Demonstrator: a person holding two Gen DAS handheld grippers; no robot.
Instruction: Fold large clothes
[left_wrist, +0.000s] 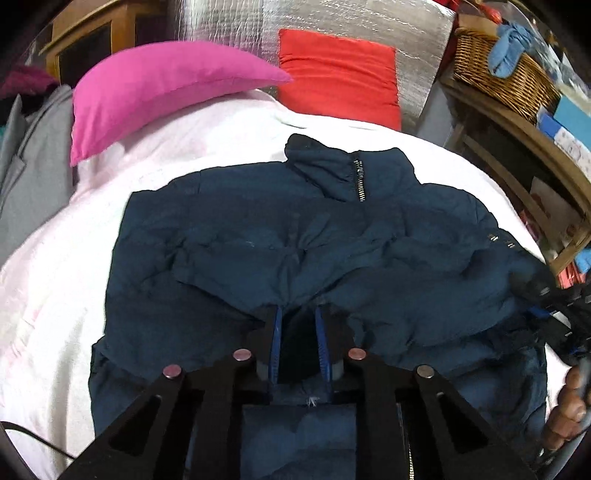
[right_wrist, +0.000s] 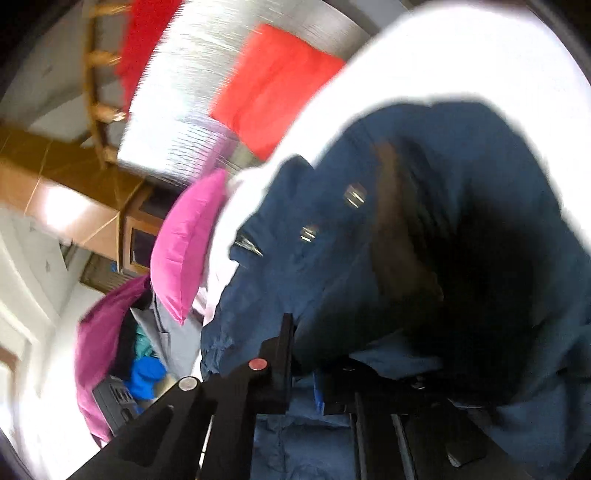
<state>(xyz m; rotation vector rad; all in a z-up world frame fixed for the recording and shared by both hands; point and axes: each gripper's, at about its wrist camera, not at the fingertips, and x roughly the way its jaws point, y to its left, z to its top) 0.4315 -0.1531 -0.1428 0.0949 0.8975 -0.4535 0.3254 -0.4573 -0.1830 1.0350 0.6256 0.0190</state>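
Note:
A navy puffer jacket (left_wrist: 258, 240) lies spread on a white bed sheet (left_wrist: 74, 277), its zipped collar (left_wrist: 343, 166) at the far end. My left gripper (left_wrist: 298, 332) is at the jacket's near hem, and its blue pads pinch a raised fold of the fabric. My right gripper (right_wrist: 304, 369) is shut at the jacket's right edge, near the sleeve. The jacket (right_wrist: 369, 258) bunches over it and hides one finger. In the left wrist view the right gripper (left_wrist: 557, 306) shows at the right edge, with a person's hand (left_wrist: 569, 398) below it.
A pink pillow (left_wrist: 147, 85) and a red pillow (left_wrist: 340, 74) lie at the head of the bed. A wicker basket (left_wrist: 498, 70) sits on a wooden shelf (left_wrist: 517, 147) to the right. A grey garment (left_wrist: 29, 166) lies at the left.

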